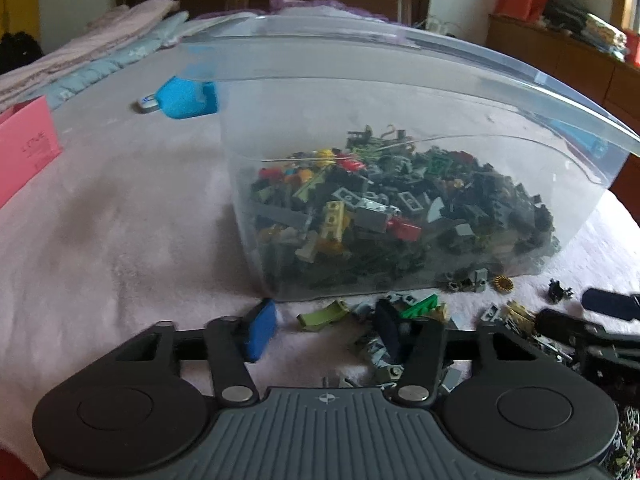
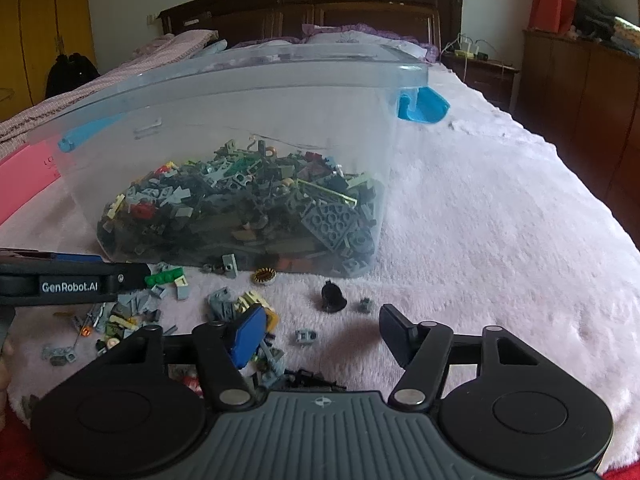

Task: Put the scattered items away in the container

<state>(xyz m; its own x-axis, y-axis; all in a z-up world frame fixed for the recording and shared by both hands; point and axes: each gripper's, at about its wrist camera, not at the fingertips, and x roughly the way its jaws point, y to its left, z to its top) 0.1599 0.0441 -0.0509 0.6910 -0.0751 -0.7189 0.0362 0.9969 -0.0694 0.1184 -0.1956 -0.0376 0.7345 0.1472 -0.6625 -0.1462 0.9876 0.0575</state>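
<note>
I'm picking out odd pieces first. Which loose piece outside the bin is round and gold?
The gold toothed wheel, lying alone on the blanket just in front of the clear bin. The loose pieces around it are grey, green or black and blocky.

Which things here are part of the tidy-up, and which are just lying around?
Job:
clear plastic bin with blue handles
scattered small building bricks on the blanket
yellow round gear piece
black dome-shaped piece

Lying about:
pink card
folded bedding
wooden headboard
</note>
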